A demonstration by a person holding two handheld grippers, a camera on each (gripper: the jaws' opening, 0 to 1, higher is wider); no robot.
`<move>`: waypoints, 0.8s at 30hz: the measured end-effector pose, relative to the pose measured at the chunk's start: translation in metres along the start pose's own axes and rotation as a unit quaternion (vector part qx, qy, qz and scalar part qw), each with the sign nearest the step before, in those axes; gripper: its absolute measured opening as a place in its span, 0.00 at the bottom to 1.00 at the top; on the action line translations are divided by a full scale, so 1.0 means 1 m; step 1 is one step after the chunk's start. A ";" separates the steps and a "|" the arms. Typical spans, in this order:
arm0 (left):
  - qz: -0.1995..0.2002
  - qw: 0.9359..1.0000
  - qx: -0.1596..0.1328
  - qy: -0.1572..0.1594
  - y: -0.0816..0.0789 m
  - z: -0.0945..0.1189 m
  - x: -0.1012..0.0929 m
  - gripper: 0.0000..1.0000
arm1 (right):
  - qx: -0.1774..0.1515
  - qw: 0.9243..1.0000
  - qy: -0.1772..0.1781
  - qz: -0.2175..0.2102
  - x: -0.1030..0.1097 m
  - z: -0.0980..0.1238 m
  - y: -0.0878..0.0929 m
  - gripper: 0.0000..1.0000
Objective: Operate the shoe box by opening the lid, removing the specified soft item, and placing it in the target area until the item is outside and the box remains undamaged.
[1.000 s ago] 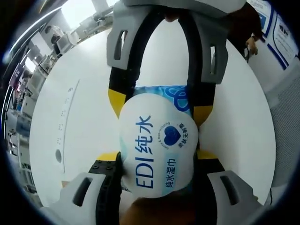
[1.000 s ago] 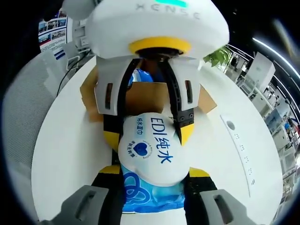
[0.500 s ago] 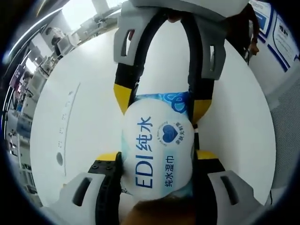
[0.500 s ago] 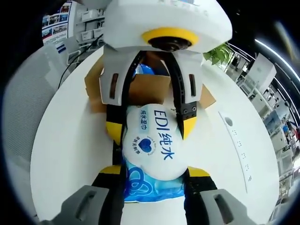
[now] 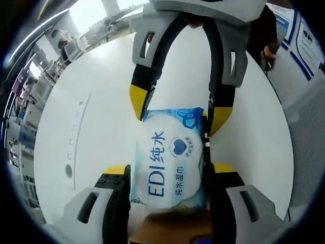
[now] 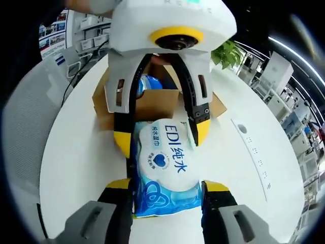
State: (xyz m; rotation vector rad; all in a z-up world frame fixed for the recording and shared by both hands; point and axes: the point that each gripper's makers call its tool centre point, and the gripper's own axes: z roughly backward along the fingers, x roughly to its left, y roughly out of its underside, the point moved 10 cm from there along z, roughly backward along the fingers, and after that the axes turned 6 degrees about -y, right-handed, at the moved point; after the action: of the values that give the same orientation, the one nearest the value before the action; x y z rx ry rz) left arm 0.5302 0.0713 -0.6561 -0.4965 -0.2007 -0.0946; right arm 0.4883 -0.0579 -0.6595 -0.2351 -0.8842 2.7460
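Your left gripper (image 5: 169, 170) has its yellow-tipped jaws pressed against the long sides of the wet-wipe pack (image 5: 170, 162), so it looks clamped on the end nearest it. Your right gripper (image 6: 167, 185) faces it from the other end; its jaws flank the pack closely, but whether they pinch it or have let go I cannot tell. The pack lies on the white table (image 6: 76, 168), or just above it, between your two grippers, its long axis running from one gripper to the other and its printed face up. In the right gripper view the open cardboard shoe box (image 6: 152, 101) sits just beyond the pack, flaps spread, with something blue left inside. I judge the lid and removal done, the box looking unharmed; what remains is settling the pack in the target area and releasing it
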 end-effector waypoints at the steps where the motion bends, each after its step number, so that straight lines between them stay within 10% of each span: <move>1: 0.002 1.000 0.000 0.000 0.000 0.002 0.000 0.63 | -0.001 1.000 0.002 -0.005 0.001 0.002 0.000 0.52; 24: 0.098 0.993 -0.063 -0.017 0.002 0.054 -0.004 0.76 | -0.020 0.998 0.036 -0.052 0.019 0.038 -0.012 0.66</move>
State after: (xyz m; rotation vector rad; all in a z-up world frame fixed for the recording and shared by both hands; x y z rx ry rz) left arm 0.5177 0.0992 -0.6110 -0.6416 -0.1793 0.0937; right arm 0.4637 -0.0639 -0.6235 -0.2859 -0.9057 2.6101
